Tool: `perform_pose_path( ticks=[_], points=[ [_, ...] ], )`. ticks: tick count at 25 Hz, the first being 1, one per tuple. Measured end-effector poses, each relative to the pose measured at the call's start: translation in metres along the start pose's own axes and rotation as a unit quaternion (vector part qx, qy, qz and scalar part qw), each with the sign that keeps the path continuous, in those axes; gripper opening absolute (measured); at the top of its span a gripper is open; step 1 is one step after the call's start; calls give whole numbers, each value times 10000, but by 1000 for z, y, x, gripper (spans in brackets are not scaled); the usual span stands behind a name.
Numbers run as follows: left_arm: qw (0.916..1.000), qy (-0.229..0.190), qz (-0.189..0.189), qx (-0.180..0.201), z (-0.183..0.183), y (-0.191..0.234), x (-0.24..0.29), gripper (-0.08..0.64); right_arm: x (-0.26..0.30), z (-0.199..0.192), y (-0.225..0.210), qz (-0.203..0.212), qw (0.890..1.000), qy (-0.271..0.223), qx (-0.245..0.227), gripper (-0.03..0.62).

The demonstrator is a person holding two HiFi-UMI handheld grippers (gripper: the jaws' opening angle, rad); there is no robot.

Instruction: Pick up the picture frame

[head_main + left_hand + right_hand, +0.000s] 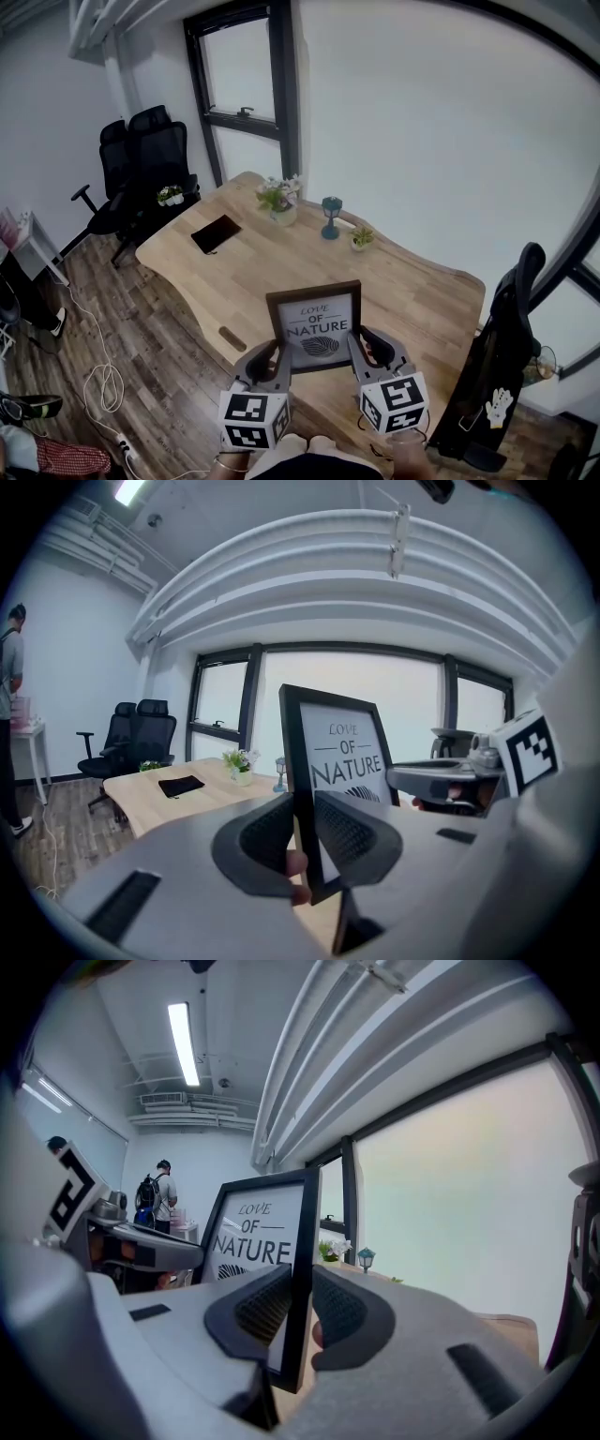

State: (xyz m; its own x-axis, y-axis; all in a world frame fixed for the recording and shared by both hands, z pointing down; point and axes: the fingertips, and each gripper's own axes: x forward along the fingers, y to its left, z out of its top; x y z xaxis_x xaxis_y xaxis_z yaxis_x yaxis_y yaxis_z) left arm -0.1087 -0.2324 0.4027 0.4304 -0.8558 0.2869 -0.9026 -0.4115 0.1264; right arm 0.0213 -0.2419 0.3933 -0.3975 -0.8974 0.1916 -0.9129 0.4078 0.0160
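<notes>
Only overhead, picture frame (314,325) face-on

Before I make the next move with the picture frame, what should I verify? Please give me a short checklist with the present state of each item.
1. Jaws of the left gripper closed on the left edge of the picture frame: ok.
2. Jaws of the right gripper closed on its right edge: ok.
3. Frame upright, print facing the person: ok.
4. Bottom edge clear of the table: cannot tell.
5. The flower vase, teal ornament and small plant stand apart from the frame: ok.
</notes>
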Motion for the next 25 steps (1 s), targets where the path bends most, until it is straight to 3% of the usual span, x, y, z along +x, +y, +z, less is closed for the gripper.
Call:
perform_pose_path(
  ticks=[25],
  points=[
    [9990,-274,-338,-96,28,19,-3,63,8,26,11,-196,9995,-254,-34,69]
  ],
)
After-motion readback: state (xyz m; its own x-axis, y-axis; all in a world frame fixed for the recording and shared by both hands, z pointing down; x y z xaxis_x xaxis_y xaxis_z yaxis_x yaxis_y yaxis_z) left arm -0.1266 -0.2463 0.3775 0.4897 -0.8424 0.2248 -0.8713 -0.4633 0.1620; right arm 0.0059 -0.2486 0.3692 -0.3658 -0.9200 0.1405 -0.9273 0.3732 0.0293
